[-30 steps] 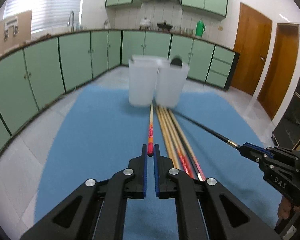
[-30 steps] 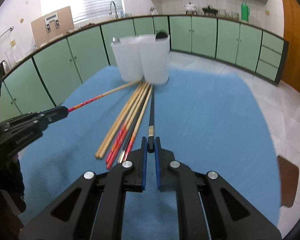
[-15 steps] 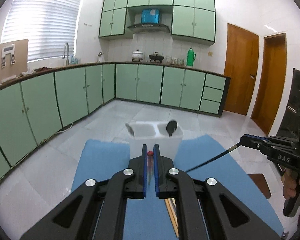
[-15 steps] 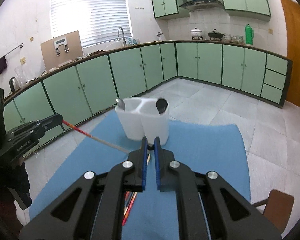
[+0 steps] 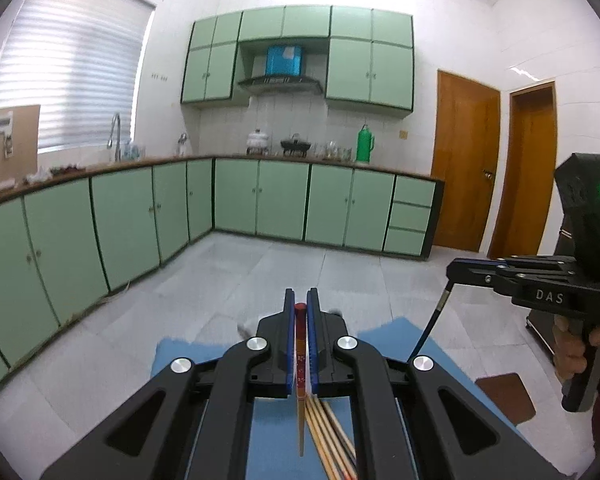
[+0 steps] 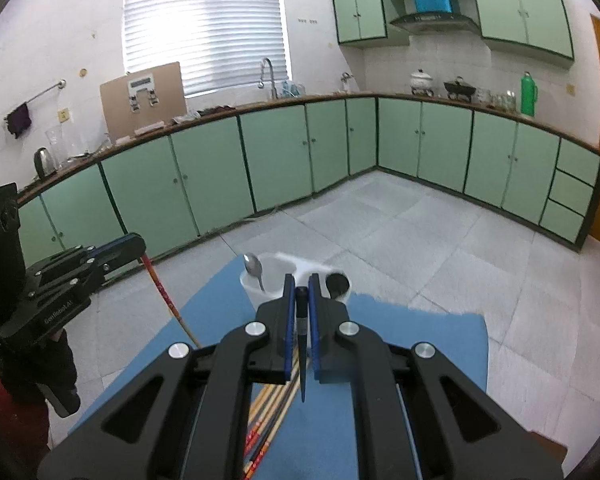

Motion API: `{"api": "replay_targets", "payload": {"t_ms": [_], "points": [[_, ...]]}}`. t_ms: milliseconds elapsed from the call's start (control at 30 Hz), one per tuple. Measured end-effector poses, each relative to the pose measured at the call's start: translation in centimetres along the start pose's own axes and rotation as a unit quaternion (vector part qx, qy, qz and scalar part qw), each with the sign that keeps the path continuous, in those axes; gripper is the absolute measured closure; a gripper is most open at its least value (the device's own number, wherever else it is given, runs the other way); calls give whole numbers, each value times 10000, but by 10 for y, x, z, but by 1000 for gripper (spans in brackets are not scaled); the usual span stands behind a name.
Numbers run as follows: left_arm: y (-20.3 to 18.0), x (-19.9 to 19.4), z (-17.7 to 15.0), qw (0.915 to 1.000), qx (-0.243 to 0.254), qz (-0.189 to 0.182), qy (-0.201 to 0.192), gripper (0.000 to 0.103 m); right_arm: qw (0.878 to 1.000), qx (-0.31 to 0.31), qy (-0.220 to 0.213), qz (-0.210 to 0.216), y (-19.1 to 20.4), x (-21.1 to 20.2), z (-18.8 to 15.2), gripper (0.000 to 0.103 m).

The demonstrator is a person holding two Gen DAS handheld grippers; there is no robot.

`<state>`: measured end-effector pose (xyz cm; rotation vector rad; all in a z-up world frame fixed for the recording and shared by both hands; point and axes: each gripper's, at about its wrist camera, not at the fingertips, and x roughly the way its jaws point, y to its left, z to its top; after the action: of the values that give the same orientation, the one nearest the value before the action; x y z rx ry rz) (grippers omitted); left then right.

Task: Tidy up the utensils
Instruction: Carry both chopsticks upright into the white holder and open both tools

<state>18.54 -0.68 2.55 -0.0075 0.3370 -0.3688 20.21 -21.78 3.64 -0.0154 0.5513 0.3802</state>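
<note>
Flanking chopsticks [image 6: 268,412]: white holder [image 6: 276,270]

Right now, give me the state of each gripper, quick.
Left gripper: closed on the red-tipped chopstick, lifted off the blue mat.
Right gripper: closed on the black chopstick, also lifted.

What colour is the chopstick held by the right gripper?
Black chopstick, clearest in the right wrist view.

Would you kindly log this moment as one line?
left gripper: shut on red-tipped chopstick | right gripper: shut on black chopstick | both lifted | loose chopsticks on blue mat
</note>
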Motion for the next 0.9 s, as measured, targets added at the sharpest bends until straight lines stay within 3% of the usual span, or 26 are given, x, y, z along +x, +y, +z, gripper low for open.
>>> {"api": "replay_targets", "payload": {"t_ms": [367,500,667,900], "points": [[-1,25,71,9968,91,-39,-793,97,9979,-42,-645,34,-15,-11,80,97],[-1,48,79,9952,187,104,-952,97,9972,-66,-739,-49,-21,4,95,97],[2,83,66,9958,280,223,-840,97,9981,-104,-580,-166,-26,42,89,97],[11,123,36,9994,168,208,-233,97,9999,40,-39,-124,-29,91,64,97]]}}
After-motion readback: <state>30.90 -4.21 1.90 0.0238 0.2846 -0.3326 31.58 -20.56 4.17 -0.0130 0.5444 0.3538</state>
